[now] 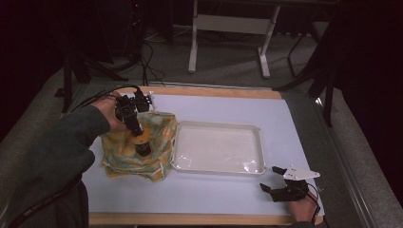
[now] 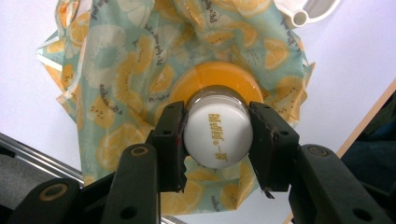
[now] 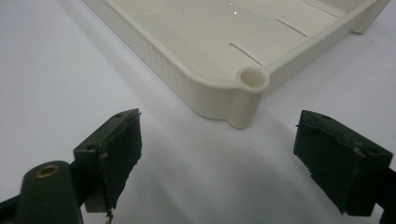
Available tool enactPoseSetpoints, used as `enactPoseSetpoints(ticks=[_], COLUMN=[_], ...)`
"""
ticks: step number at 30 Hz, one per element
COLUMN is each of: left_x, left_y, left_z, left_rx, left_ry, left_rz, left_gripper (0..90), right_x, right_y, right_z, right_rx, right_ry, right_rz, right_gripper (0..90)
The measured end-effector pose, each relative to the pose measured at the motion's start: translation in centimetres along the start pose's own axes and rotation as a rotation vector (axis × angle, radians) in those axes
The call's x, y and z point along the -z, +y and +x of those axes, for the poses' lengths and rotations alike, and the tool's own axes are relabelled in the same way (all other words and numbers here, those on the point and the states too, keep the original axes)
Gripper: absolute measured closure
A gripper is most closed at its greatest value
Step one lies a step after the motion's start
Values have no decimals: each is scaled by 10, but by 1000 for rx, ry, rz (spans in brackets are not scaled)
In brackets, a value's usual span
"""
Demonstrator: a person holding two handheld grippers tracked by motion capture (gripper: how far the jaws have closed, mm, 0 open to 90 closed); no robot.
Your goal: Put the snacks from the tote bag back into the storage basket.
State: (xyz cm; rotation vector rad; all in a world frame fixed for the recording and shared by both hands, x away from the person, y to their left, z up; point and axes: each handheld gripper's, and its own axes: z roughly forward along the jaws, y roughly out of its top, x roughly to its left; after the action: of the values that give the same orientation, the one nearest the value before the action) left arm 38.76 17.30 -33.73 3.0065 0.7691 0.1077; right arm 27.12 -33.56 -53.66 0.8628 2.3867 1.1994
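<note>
One claw [image 2: 218, 140] around bottle [image 2: 218, 135]

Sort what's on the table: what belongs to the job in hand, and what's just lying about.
In the job:
- left gripper, shut on the white-capped bottle
- bottle's orange base
- citrus-print cloth beneath it

Lying about:
- cream tray, nothing in it
- right gripper, open, near the tray's corner

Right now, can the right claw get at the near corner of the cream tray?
Probably yes. The right claw sits open on the bare table just short of the cream tray, its corner straight ahead between the jaws with nothing lying in between.
</note>
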Motion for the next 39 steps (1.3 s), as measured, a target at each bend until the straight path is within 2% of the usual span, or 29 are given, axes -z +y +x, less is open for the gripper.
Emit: enactPoseSetpoints(ticks=[10,17,28,39], left_x=[15,26,35,51], left_y=[2,4,9,6], left_z=[-4,-7,-12,-16], left_rx=[-20,-31,-51,-59], left_ry=[12,0,13,31], left_rz=[23,18,28,29], left_gripper=[591,591,591,592], right_x=[0,0,0,0], right_y=[0,0,0,0], right_z=[0,0,0,0], right_rx=[2,1,2,2], right_ry=[-1,1,1,2], right_rz=[2,1,1,0], right_gripper=[149,149,149,149])
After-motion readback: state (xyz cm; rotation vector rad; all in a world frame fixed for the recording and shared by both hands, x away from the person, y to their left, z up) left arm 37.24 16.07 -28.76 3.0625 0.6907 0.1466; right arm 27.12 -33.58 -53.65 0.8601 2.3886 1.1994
